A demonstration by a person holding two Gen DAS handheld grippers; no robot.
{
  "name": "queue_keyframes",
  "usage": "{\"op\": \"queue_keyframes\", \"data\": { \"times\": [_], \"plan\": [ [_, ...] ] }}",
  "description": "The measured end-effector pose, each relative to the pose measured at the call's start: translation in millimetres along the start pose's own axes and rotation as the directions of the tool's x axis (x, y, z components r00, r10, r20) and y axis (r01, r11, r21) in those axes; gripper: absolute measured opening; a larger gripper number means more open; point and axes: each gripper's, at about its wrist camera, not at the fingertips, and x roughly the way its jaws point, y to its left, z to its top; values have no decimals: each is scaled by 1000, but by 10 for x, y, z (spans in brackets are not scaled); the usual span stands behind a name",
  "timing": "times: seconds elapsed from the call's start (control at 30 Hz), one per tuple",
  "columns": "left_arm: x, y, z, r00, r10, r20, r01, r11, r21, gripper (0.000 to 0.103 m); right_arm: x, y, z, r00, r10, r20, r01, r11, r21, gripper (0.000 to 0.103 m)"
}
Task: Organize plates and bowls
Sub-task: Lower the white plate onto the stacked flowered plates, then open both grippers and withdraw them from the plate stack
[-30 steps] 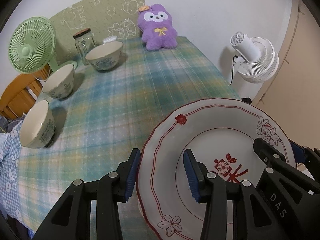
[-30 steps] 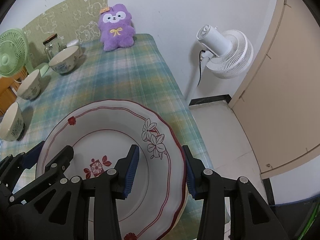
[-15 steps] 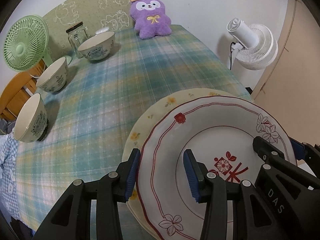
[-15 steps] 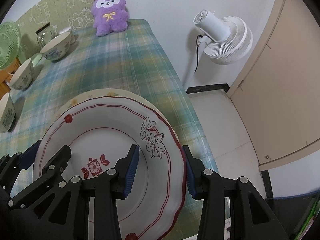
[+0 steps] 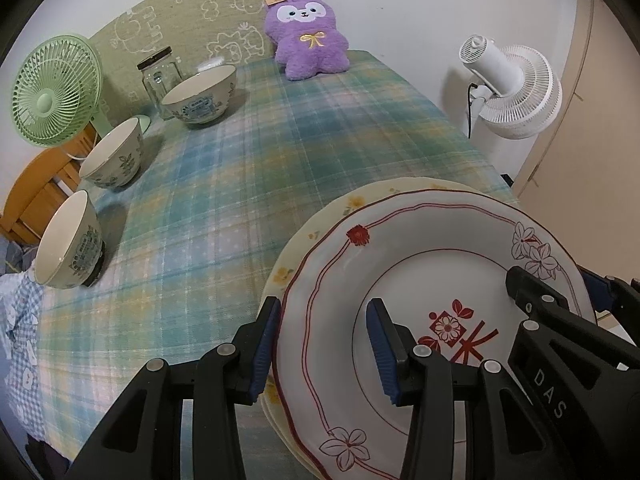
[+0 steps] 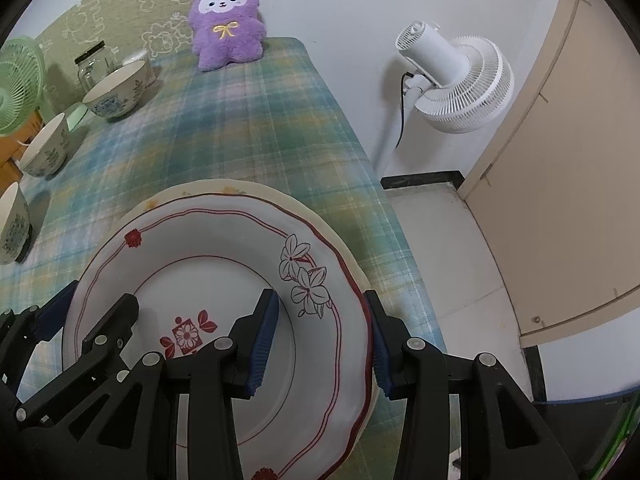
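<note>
From the left wrist, the left gripper (image 5: 324, 348) clamps its ribbed blue pads on the scalloped rim of a glossy white plate (image 5: 420, 280) edged in red lines and flowers, held just over a cream plate (image 5: 320, 220) on the plaid tablecloth (image 5: 248, 184); three rounded ceramic bowls (image 5: 200, 96) line the far left. From the right wrist, the right gripper (image 6: 320, 344) pinches the same plate's opposite rim near the table's edge, a fluffy purple plush (image 6: 226, 24) behind.
</note>
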Motion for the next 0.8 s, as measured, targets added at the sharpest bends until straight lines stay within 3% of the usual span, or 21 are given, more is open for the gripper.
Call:
{"op": "queue_keyframes", "data": {
  "times": [0.47, 0.6, 0.8],
  "plan": [
    [31, 43, 9, 1000, -10, 14, 11, 1000, -13, 45, 33, 36, 66, 1000, 1, 0, -1, 1000, -14, 46],
    [33, 57, 13, 1000, -25, 8, 25, 1000, -15, 52, 33, 38, 62, 1000, 17, -4, -17, 1000, -15, 53],
    [23, 115, 9, 998, -55, -13, 55, 998, -29, 59, 29, 36, 42, 999, 15, -31, -16, 1000, -20, 55]
  ]
}}
